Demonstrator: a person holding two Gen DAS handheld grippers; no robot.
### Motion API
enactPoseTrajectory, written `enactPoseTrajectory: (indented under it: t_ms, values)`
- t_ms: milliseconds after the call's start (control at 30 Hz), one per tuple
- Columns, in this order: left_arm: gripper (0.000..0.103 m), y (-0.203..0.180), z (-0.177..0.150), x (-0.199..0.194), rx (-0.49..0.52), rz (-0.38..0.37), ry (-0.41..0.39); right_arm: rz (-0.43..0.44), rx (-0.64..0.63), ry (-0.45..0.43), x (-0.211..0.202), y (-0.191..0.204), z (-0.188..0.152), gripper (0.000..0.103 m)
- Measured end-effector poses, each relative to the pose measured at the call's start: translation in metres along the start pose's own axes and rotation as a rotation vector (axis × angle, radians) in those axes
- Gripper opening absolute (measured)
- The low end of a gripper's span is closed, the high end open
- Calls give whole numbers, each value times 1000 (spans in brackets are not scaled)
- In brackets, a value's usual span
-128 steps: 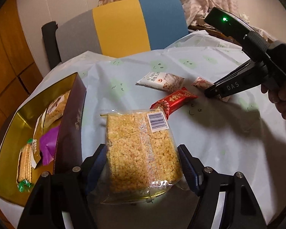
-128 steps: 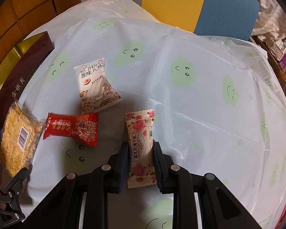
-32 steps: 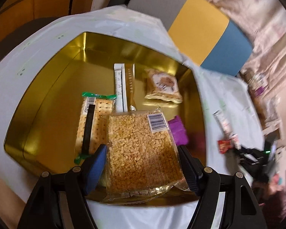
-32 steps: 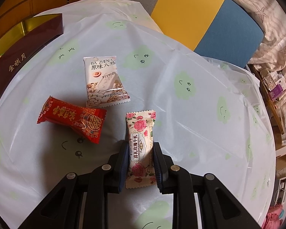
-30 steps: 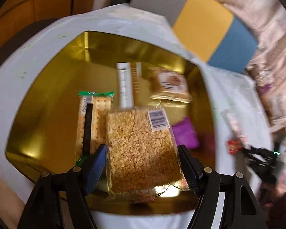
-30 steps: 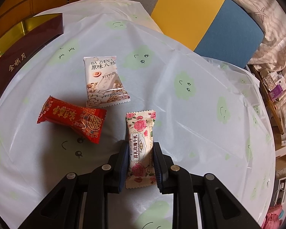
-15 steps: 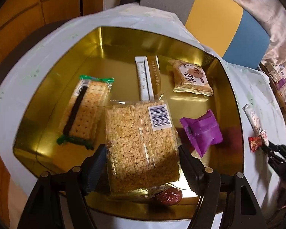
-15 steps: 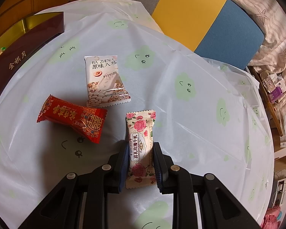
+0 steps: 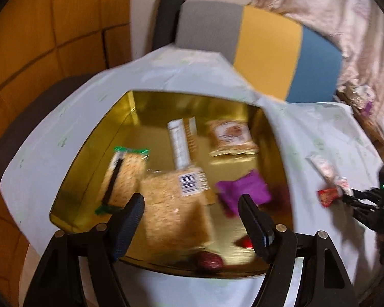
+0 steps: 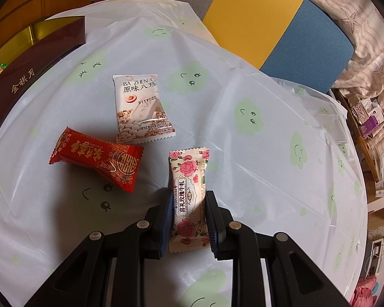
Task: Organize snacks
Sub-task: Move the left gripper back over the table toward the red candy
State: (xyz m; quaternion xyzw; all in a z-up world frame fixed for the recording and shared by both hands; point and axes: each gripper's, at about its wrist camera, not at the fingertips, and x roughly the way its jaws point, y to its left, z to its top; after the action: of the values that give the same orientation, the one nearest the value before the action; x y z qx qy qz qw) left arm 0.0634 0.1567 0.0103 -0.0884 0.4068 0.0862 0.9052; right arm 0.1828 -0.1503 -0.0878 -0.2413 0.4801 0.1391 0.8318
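Across both wrist views a round table [image 10: 256,153] under a pale cloth with green cloud faces fills the field; a grey, yellow and blue chair [image 10: 268,18] stands at 12 o'clock.

Gold-lined box [image 9: 151,107], left view centre, holds (blurred):
- rice-crisp pack [image 9: 174,207], lying free on the box floor at 6 o'clock; the pads do not touch it
- cracker pack [image 9: 125,176], green ends, 9 o'clock of it
- purple packet [image 9: 243,192], 3 o'clock of it
- tan cookie pack [image 9: 231,138] and a white stick pack [image 9: 180,145], 12 o'clock

Left gripper [image 9: 192,204]: released, jaws spread, empty.

Right gripper [image 10: 188,204]: clenched on the rose-print candy bar [image 10: 188,197], which lies on the cloth.

White nut pack [image 10: 140,110] at 11 o'clock of the bar; red candy [image 10: 97,158] at 9 o'clock. Both apart from the gripper.
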Motion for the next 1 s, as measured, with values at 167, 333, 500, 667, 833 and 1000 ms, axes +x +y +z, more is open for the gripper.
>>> enactPoseTrajectory:
  t_ms: [167,333,500,667,833,1000]
  values:
    - [76,-40,-12,-23,108,-162,-43,10,14,4,0,-1,1,24]
    - [76,-96,-37,-36,270,-329,-34,31,41,12,1,-8,3,23]
    - [67,-138,-69,-17,379,-398,41,61,80,18,4,-19,3,23]
    - [62,-153,-91,6,426,-366,78,57,75,13,7,-22,3,23]
    - [62,-152,-106,25,418,-331,83,52,71,9,7,-18,-1,23]
    - [72,-153,-118,27,426,-339,4,51,73,6,7,-15,-2,23]
